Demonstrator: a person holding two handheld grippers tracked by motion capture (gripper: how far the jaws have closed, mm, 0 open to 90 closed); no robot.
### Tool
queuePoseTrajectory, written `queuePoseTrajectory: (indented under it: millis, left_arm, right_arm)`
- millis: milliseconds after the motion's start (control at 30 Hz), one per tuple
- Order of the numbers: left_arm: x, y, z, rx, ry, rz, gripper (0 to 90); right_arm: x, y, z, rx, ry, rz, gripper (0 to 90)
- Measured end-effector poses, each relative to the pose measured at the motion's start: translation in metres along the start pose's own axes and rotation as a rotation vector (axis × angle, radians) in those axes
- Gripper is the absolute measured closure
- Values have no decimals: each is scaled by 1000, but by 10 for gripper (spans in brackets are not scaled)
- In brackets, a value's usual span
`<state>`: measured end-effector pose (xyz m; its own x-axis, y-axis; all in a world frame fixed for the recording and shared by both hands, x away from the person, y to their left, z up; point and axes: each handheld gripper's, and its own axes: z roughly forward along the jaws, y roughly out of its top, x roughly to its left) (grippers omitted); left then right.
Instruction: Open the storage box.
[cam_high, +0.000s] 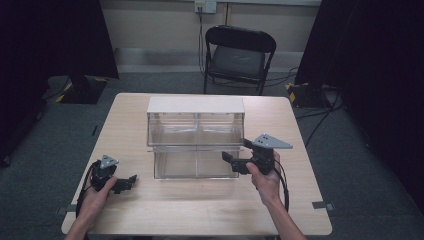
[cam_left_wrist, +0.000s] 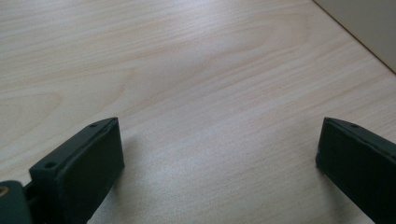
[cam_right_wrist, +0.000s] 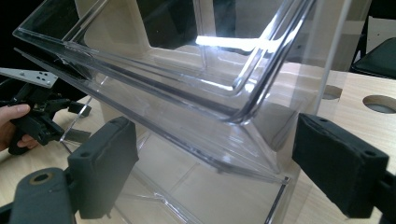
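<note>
Right tongs (cam_high: 235, 159) are gaping wide at the right front corner of the clear plastic bin (cam_high: 196, 142), its tilted-out drawer edge lying between the jaws; closing off-centre risks slipping off the slick plastic or shoving the bin. Left tongs (cam_high: 125, 183) are resting apart on the bench (cam_high: 200, 210), well away.

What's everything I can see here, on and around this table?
Clear plastic drawer cabinet with white top: one, transparent, table centre.
Light wooden table: one, pale wood, centre of the room.
Black folding chair: one, black, behind the table.
Black curtains: dark, both sides.
Left hand-held gripper: one, black, open, low over the table's left front.
Right hand-held gripper: one, black, open, at the cabinet's right front corner.
</note>
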<state>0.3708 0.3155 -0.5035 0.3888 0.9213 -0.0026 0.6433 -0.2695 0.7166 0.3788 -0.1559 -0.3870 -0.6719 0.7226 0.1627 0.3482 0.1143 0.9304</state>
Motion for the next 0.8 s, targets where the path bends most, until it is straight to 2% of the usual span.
queuePoseTrajectory:
  millis: [800]
  left_arm:
    - [0, 0, 0, -1, 0, 0, 2]
  right_arm:
    - [0, 0, -1, -1, 3, 5, 143]
